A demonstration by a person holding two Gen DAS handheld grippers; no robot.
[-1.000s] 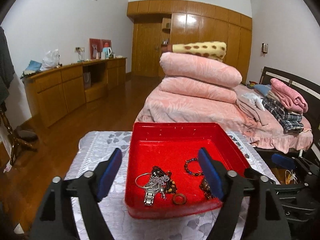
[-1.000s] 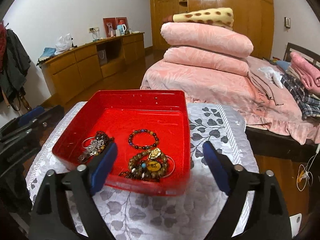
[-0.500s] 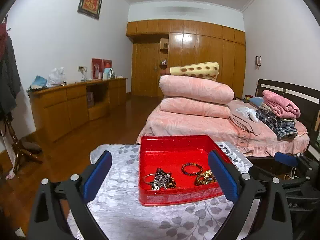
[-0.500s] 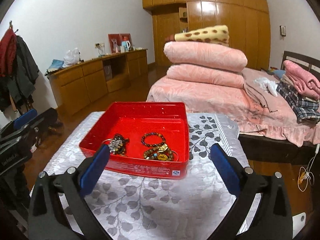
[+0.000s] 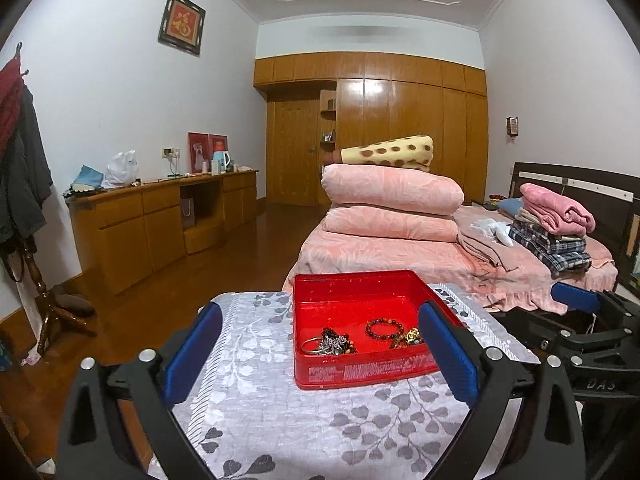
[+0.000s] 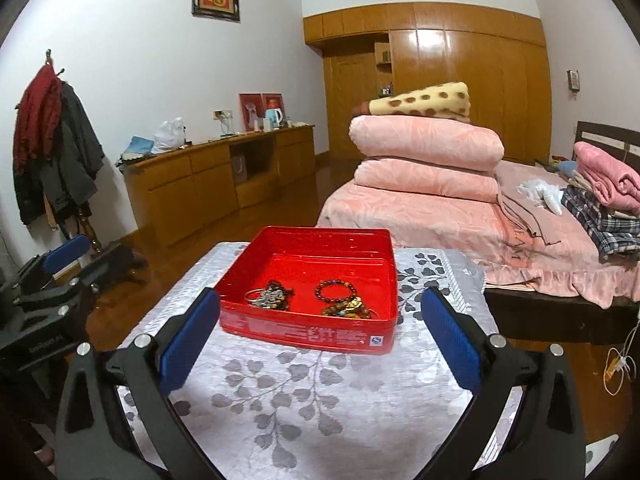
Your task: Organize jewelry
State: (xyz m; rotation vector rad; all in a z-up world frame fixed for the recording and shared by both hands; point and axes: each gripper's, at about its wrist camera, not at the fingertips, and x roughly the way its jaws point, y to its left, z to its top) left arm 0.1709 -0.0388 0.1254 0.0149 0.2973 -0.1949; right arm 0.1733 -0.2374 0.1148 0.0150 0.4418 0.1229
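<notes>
Jewelry (image 6: pixel 308 300) all sits inside the red tin (image 6: pixel 308 330), which rests on the leaf-patterned cloth of the desk (image 6: pixel 304 408), dead ahead of both pairs of tongs and well short of either one's reach. Left tongs (image 5: pixel 320 354) are spread wide and gripping nothing; right tongs (image 6: pixel 320 344) are just as wide apart and just as bare. Both hover level, a little above the desk, aimed at the tin, and that reads to me as either a standoff before a reach or a job winding down.

Look inside the tin: nearest the left tongs' side lies a tangle of silver chain and dark beads (image 5: pixel 330 346); a beaded bracelet (image 6: pixel 336 291) lies flat and round in the middle; closer to the right tongs' side sits a heap with a gold piece (image 6: pixel 350 306) in it. Three separate groups, apart from one another, which I'd guess is the point of the sorting: keep chains from knotting into beads.

From the left camera, the right tongs' blue pad (image 5: pixel 576 300) shows off to the side, clear of the tin. Nothing lies loose on the cloth that I can spot, so I judge the tidying close to complete, though fine pieces could be too small to tell.
</notes>
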